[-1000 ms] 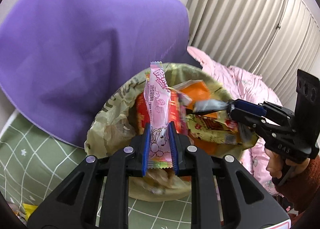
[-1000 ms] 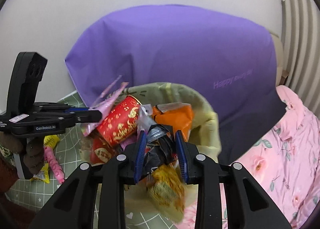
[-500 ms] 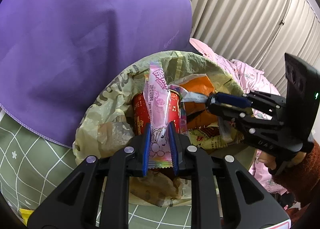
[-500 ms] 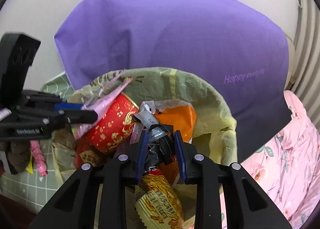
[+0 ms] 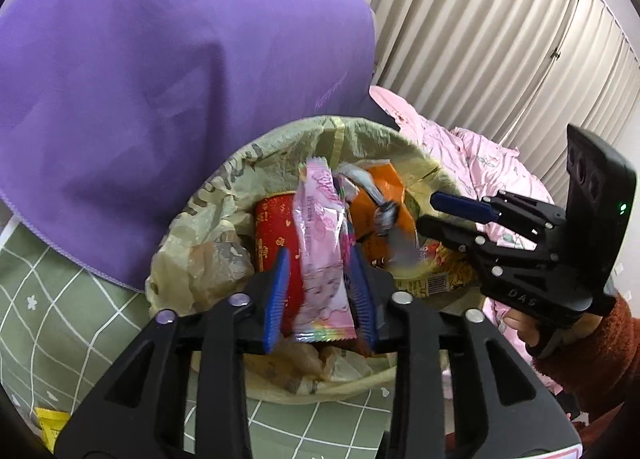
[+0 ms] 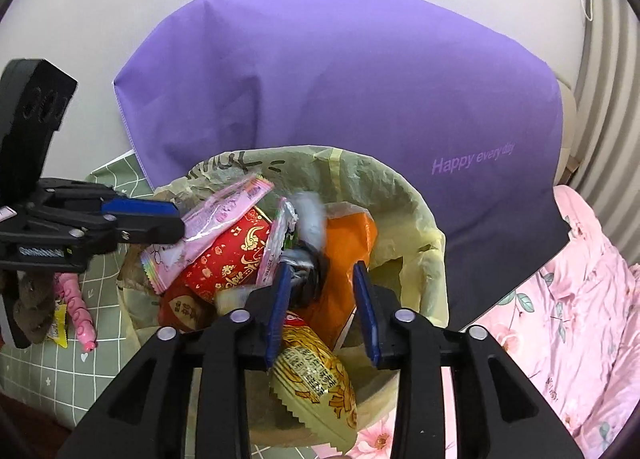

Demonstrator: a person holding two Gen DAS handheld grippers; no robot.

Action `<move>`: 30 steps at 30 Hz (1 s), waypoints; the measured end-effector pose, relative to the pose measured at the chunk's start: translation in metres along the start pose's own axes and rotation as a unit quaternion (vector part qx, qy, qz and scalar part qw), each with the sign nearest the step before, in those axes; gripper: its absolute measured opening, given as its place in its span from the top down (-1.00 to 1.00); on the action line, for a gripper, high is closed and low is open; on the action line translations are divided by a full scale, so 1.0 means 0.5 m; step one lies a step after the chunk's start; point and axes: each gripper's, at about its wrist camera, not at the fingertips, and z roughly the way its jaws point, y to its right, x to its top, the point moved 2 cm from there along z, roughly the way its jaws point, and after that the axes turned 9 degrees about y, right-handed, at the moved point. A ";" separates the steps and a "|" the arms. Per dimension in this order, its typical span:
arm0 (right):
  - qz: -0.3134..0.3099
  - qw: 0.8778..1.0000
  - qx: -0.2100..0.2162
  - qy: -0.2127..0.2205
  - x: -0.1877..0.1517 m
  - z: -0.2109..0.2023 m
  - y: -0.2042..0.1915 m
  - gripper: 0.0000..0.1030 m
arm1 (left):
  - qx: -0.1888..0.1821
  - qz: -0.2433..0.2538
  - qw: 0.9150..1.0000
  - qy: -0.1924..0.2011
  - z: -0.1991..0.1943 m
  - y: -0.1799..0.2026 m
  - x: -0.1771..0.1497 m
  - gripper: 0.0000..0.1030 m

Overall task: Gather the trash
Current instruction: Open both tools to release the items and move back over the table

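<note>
Left tool (image 5: 320,291) tilted downward, jaws opening. Right tool (image 6: 322,299) tilted downward, jaws opening. The two sit close together.

Silver wrapper (image 6: 308,219) motion-blurred between the right gripper's (image 6: 322,299) opening jaws; contact indeterminable. Yellow packet (image 5: 50,425) cut off at frame edge. Bin bag's (image 6: 416,219) lower contents hidden.

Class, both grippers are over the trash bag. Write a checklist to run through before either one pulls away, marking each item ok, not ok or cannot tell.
1. Left gripper over bag: ok.
2. Left jaws opening, clear of pink wrapper: ok.
3. Pink wrapper fully in the bag: not ok, still between the jaws.
4. Right gripper over bag: ok.
5. Right jaws opening, silver wrapper free: cannot tell, blurred.
6. Bag has room: cannot tell.
</note>
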 end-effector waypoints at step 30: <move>-0.071 0.966 0.248 -0.001 -0.004 0.040 -0.416 -0.02 | 0.347 -0.217 0.904 0.122 -0.536 -0.354 -0.373 0.10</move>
